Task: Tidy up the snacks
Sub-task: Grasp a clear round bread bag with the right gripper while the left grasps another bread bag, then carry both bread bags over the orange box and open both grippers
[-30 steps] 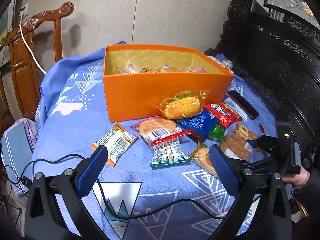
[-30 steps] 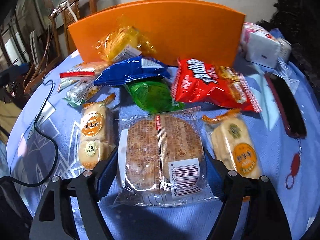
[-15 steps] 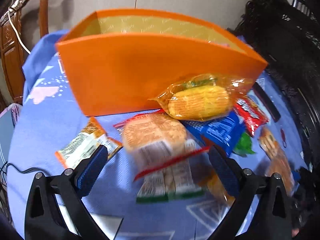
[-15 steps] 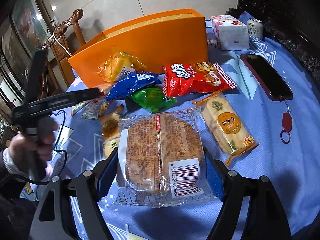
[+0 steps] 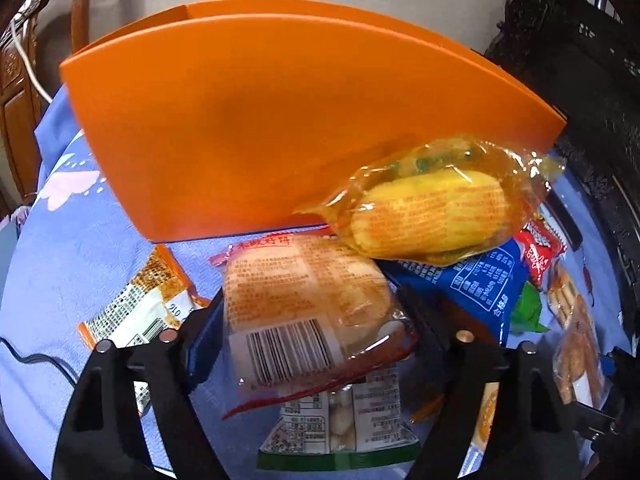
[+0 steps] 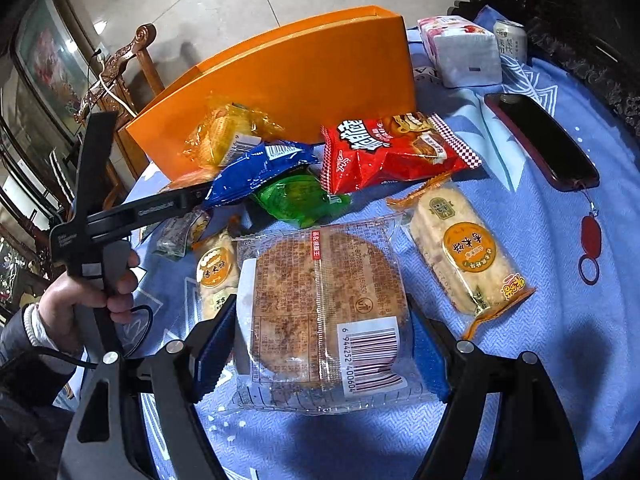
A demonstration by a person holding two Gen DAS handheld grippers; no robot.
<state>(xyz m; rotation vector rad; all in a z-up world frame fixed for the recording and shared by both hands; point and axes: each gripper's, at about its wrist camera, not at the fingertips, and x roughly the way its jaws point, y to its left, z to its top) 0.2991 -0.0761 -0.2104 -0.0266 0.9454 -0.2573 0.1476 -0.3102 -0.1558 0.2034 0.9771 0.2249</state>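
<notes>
An orange box (image 5: pixel 256 120) stands on a blue tablecloth; it also shows in the right wrist view (image 6: pixel 304 84). My left gripper (image 5: pixel 308 312) is shut on a bread pack with a red-edged wrapper (image 5: pixel 304 304), in front of the box. A corn snack bag (image 5: pixel 432 212) leans on the box just right of it. My right gripper (image 6: pixel 320 320) is shut on a clear-wrapped round cake (image 6: pixel 320 312) and holds it above the cloth. The left gripper's body (image 6: pixel 132 216) shows at the left of the right wrist view.
Loose snacks lie around: a blue bag (image 6: pixel 260 168), a green pack (image 6: pixel 296 196), a red chip bag (image 6: pixel 392 152), a rice cracker pack (image 6: pixel 464 252), an orange-white bar (image 5: pixel 136 304). A tissue pack (image 6: pixel 460 52), a can (image 6: pixel 510 40) and a phone (image 6: pixel 544 140) lie right.
My left gripper moved forward and closed on the bread pack. My right gripper lifted the round cake up and back from the pile.
</notes>
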